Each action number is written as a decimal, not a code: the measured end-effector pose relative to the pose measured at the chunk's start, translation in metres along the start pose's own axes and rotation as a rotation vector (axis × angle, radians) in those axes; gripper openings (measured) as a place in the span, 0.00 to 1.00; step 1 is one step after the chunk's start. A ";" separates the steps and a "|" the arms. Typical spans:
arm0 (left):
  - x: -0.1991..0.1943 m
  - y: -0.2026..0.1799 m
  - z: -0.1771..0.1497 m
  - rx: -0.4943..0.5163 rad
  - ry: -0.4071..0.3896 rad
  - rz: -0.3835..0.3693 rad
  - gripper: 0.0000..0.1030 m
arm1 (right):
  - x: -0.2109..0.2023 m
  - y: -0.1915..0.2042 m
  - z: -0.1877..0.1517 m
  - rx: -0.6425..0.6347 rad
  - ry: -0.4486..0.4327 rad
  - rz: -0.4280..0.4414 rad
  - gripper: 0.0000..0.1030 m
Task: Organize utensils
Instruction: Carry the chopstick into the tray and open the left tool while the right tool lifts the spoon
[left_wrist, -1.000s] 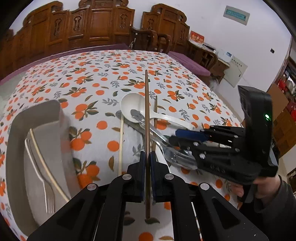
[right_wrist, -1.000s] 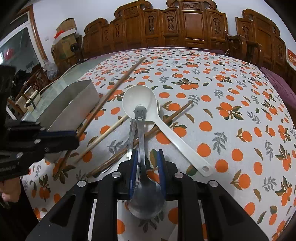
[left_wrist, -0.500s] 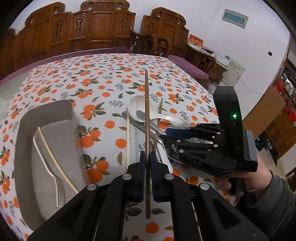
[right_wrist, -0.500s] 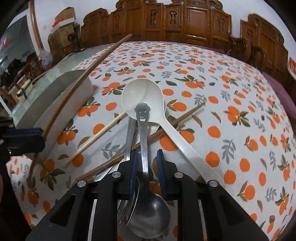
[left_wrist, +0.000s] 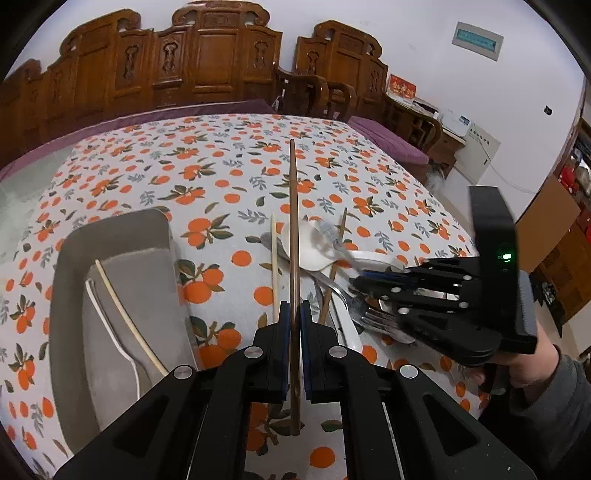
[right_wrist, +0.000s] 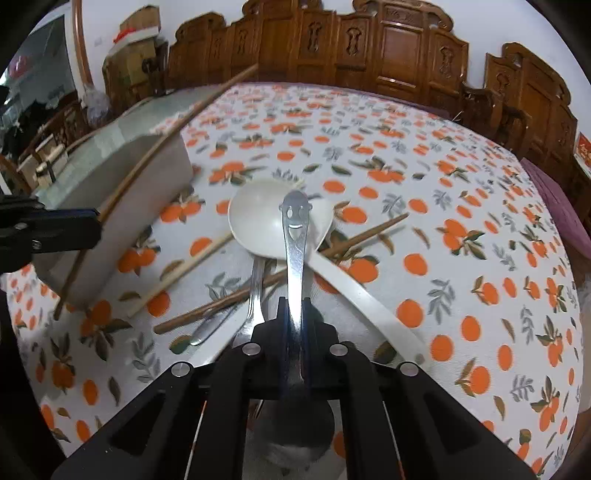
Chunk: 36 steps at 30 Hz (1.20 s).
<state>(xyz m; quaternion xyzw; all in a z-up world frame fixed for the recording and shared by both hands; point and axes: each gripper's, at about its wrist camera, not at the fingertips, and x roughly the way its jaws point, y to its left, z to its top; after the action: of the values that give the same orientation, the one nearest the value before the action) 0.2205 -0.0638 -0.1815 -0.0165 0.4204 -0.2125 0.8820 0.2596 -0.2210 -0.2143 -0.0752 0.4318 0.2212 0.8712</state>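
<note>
My left gripper is shut on a dark brown chopstick that sticks out forward over the table, just right of the grey tray. The tray holds a white plastic fork and a pale chopstick. My right gripper has its jaws closing tight on a metal spoon with a smiley-face handle; the bowl end hangs below the jaws. Under the spoon lie a white ladle, a metal fork, a brown chopstick and a pale chopstick.
The table wears a white cloth printed with oranges. Carved wooden chairs line its far side. In the left wrist view the right gripper and the hand holding it reach in from the right, over the pile.
The right gripper's jaws have closed on the spoon's handle, which earlier lay loose between them. The left gripper still holds its chopstick in about the same place.
</note>
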 end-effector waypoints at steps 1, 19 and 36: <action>-0.002 0.000 0.001 0.002 -0.006 0.004 0.04 | -0.006 -0.001 0.002 0.010 -0.018 0.004 0.07; -0.046 0.025 -0.003 -0.041 -0.066 0.101 0.04 | -0.055 -0.003 0.011 0.065 -0.188 0.011 0.07; -0.042 0.076 -0.024 -0.139 0.007 0.196 0.04 | -0.062 0.009 0.008 0.038 -0.217 0.000 0.07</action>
<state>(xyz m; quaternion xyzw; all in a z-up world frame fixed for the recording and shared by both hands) 0.2067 0.0251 -0.1816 -0.0359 0.4367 -0.0957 0.8938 0.2283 -0.2302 -0.1607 -0.0340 0.3392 0.2199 0.9140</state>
